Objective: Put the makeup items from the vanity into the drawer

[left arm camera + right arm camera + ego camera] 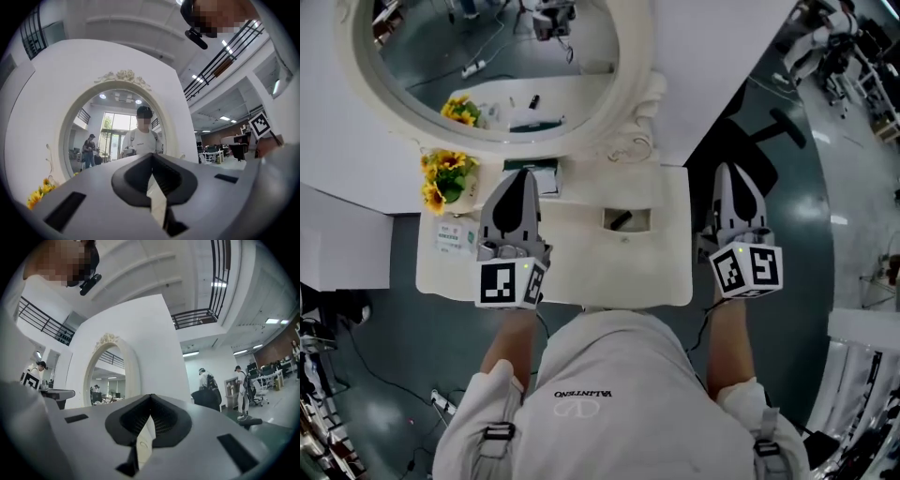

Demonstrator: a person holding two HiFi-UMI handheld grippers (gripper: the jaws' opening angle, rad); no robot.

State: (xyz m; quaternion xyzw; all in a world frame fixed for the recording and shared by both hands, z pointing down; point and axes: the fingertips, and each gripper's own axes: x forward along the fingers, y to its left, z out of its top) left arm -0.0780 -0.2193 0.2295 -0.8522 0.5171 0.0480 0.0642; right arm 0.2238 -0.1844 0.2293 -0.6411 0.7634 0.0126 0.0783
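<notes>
In the head view the white vanity [581, 272] lies below me. A dark slim item [620, 220] lies in a small rectangular recess [643, 220] in its top. A dark-green box [546, 176] stands at the back, partly hidden by my left gripper [521, 174]. That gripper is held level above the vanity's left half, shut and holding nothing. My right gripper [727, 169] is level beyond the vanity's right edge, shut and holding nothing. The left gripper view has the left gripper [151, 157] facing the oval mirror [122, 136]. In the right gripper view the right gripper [150, 398] also has its jaws together.
Yellow flowers [445, 178] and a white pack with green print [456, 237] stand at the vanity's left end. The oval mirror [497, 66] rises behind. A black chair [750, 141] stands on the floor to the right, under my right gripper. People stand in the room beyond.
</notes>
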